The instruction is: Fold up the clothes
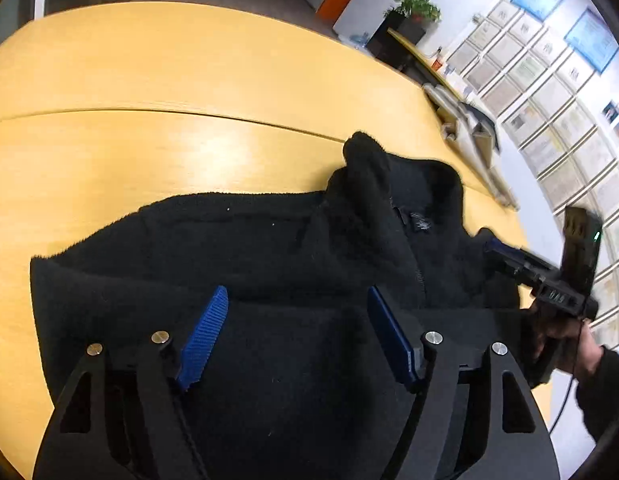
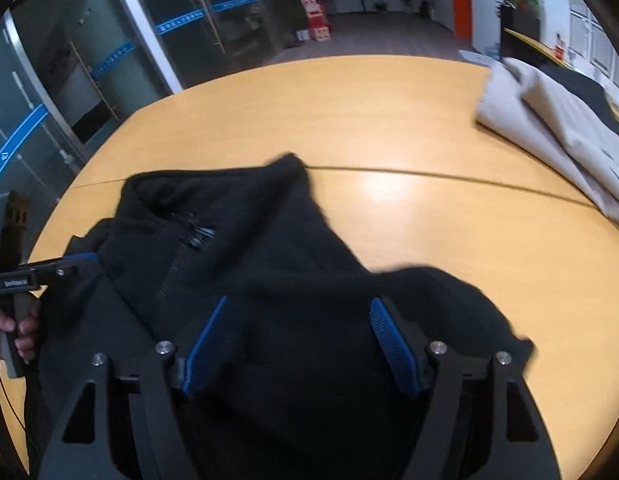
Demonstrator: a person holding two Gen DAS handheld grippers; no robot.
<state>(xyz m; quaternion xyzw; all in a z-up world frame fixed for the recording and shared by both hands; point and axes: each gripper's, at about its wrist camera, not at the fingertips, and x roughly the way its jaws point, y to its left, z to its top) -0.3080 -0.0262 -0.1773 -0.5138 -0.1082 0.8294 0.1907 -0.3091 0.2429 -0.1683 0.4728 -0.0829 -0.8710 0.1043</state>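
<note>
A black fleece jacket [image 1: 269, 264] with a stand-up collar and a zip lies on the yellow wooden table [image 1: 149, 92]; it also shows in the right wrist view [image 2: 269, 248]. My left gripper [image 1: 297, 312] is open, its blue pads spread apart just above the fleece near the table's front edge. My right gripper [image 2: 297, 320] is open too, over the jacket's other side. Each gripper shows in the other's view: the right one [image 1: 497, 246] at the jacket's right edge, the left one [image 2: 85, 258] at its left edge.
A pile of grey and dark folded clothes [image 2: 557, 120] lies at the table's far right, also visible in the left wrist view [image 1: 465, 128]. Bare table [image 2: 429, 208] lies beyond the jacket. Glass doors stand behind, and a wall of framed papers is on the right.
</note>
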